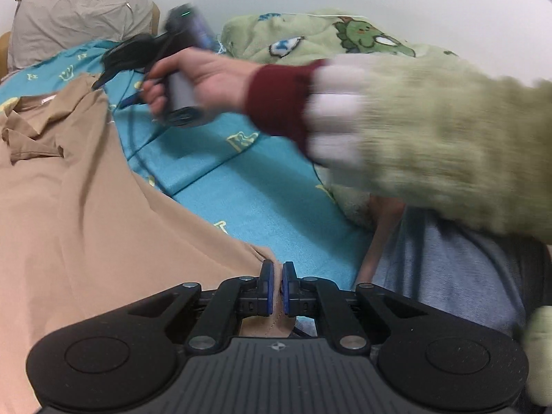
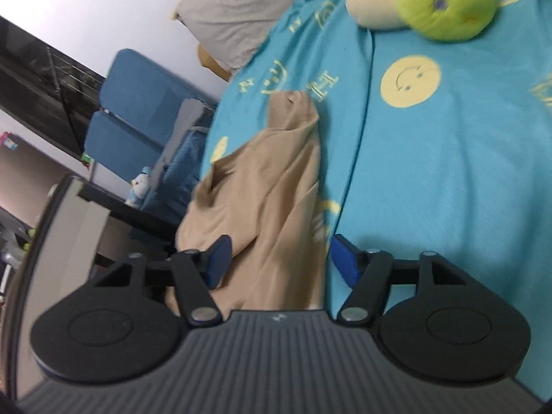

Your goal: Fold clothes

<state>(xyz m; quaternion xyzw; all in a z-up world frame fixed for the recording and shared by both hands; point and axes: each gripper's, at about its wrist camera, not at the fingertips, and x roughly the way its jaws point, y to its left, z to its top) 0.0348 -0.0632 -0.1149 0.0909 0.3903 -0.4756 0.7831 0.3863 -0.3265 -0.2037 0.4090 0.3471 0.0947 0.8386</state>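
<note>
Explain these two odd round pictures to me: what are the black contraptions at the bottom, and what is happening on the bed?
No robot here: a person holds a hand-held black gripper in each hand, each carrying a wide-angle camera looking along its jaws. The left gripper has its blue-padded jaws pinched shut on a corner of the tan collared shirt, which lies on the turquoise smiley-print bedsheet. That view also shows the person's hand reaching across with the other gripper. The right gripper hangs over the shirt's other end, jaws open on either side of the cloth, not gripping it.
</note>
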